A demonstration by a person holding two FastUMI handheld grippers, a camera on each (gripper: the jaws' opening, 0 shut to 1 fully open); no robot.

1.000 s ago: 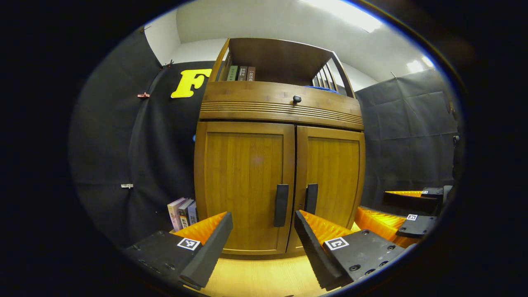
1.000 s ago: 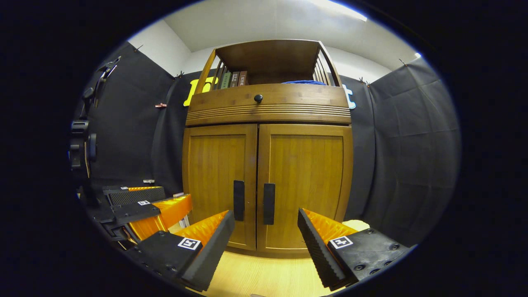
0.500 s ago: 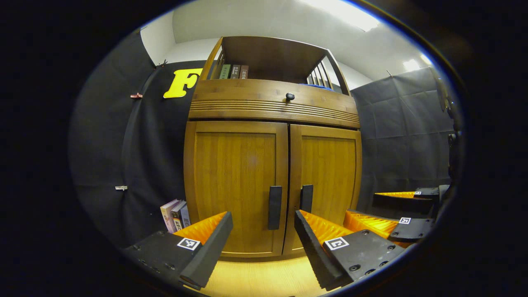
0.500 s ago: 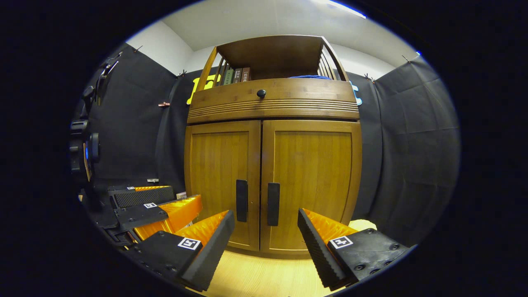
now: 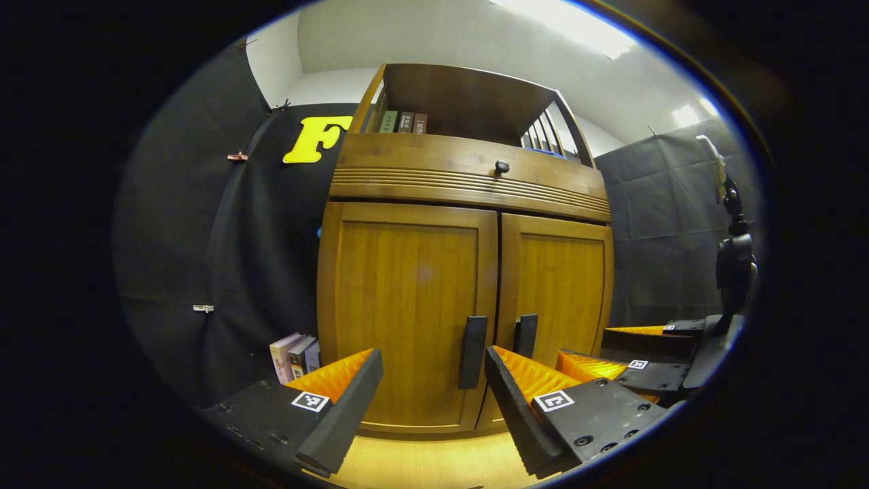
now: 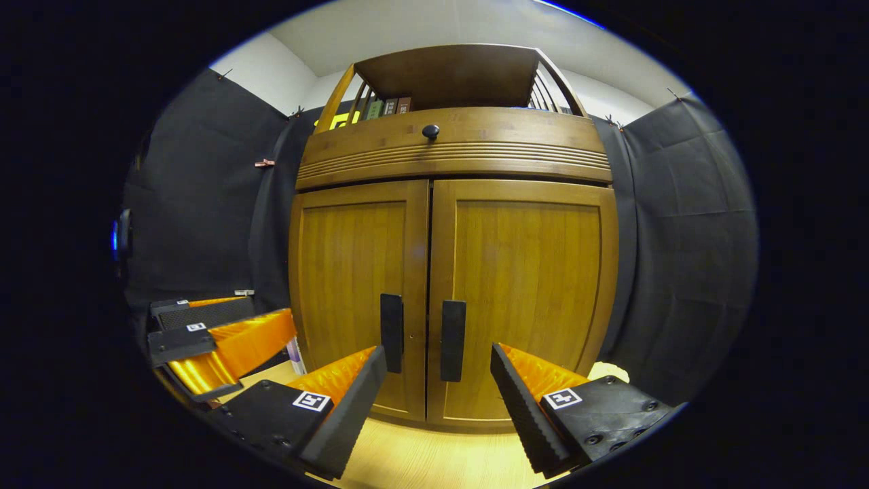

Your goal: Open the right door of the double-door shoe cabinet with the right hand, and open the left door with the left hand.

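Both doors [image 6: 434,299] flush, handles [image 6: 452,339] short of spread fingers [image 6: 523,414].

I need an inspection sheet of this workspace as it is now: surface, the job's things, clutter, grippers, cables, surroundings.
Surface: pale wood floor before the cabinet.
Job's things: shoe cabinet; left door and right door both closed; left handle, right handle untouched.
Clutter: books on the floor beside the cabinet; books on top shelf.
Grippers: left gripper open, right gripper open, both short of the handles.
Cables: nothing seen.
Surroundings: black cloth wall.
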